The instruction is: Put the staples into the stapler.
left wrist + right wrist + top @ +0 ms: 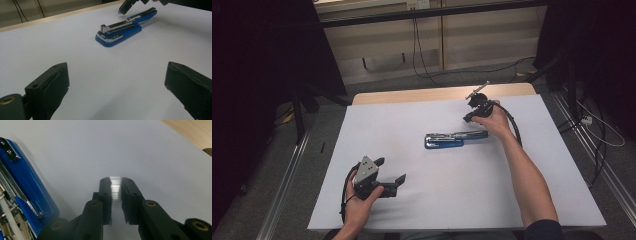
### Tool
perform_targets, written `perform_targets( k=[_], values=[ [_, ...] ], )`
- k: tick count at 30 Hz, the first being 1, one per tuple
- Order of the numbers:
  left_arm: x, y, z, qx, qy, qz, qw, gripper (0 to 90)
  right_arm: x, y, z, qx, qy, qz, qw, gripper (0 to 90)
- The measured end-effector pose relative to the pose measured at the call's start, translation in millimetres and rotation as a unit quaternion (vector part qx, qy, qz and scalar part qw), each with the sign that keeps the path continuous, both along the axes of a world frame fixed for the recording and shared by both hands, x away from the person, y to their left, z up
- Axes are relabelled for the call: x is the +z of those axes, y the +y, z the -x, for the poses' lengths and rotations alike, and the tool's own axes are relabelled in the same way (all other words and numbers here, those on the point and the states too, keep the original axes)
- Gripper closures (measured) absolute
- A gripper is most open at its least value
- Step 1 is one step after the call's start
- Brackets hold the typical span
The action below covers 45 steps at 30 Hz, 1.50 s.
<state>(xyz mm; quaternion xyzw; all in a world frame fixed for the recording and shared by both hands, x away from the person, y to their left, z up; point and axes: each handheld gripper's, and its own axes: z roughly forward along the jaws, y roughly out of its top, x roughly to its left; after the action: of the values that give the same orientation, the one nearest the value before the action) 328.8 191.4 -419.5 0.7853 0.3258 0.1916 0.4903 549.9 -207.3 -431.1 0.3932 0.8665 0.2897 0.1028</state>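
Two grippers are at work over a white worktop (452, 200), and each does a different job. In the high view the left gripper (392, 181) waits low near the person's side, its fingers spread wide with nothing between them, so it looks ready to help later. The blue stapler (455, 139) lies in the middle of the worktop with its top swung back and flat, so its inside is open for filling. The right gripper (469, 118) hangs just past the stapler's far end, tipped down toward it. The white sheet covers a wooden table whose bare edge shows at the far side, and behind it are a grey floor, pale wall boards, black cables and dark curtains. In the left gripper view the two wide-apart fingers (53, 86) frame the bare white sheet, and the stapler (120, 31) lies well beyond them, with the other gripper's tip just above its far end. In the right gripper view the fingers (106, 192) are almost together and pinch a small shiny strip of staples (115, 188), held flat and straight so that it could slide into the open track. The stapler (22, 190) lies close by on the left, its metal track showing, and a strip of bare wood shows at the top corner.
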Motion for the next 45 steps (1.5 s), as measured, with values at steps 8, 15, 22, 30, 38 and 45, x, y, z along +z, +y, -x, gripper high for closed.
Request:
perform_targets(
  k=[8, 15, 22, 30, 38, 45],
  values=[
    [-1.0, 1.0, -0.2, 0.007, 0.004, -0.002, 1.0000, 5.2, 6.8, -2.8, 3.9, 0.002, -0.012, -0.008, 0.9999, 79.3],
    [-0.3, 3.1, -0.8, 0.013, 0.002, 0.004, 0.9999, 5.1, 13.7, -1.5, 9.4, 0.015, -0.023, -0.013, 0.9995, 79.3],
    [-2.4, 0.9, -1.4, 0.007, 0.012, 0.000, 0.9999, 5.1, 18.6, 1.1, 14.2, 0.024, -0.031, -0.019, 0.9991, 79.3],
    [-2.7, 1.6, -2.3, 0.007, 0.015, 0.002, 0.9999, 5.1, 24.8, 4.2, 21.1, 0.037, -0.043, -0.033, 0.9979, 79.3],
    [-3.8, 0.5, -2.9, 0.004, 0.017, -0.004, 0.9998, 5.1, 34.2, 11.0, 27.5, 0.056, -0.055, -0.037, 0.9962, 79.3],
    [-3.6, 1.0, -3.0, 0.005, 0.018, -0.003, 0.9998, 5.1, 41.6, 20.1, 34.1, 0.072, -0.062, -0.049, 0.9943, 79.3]
  ],
)
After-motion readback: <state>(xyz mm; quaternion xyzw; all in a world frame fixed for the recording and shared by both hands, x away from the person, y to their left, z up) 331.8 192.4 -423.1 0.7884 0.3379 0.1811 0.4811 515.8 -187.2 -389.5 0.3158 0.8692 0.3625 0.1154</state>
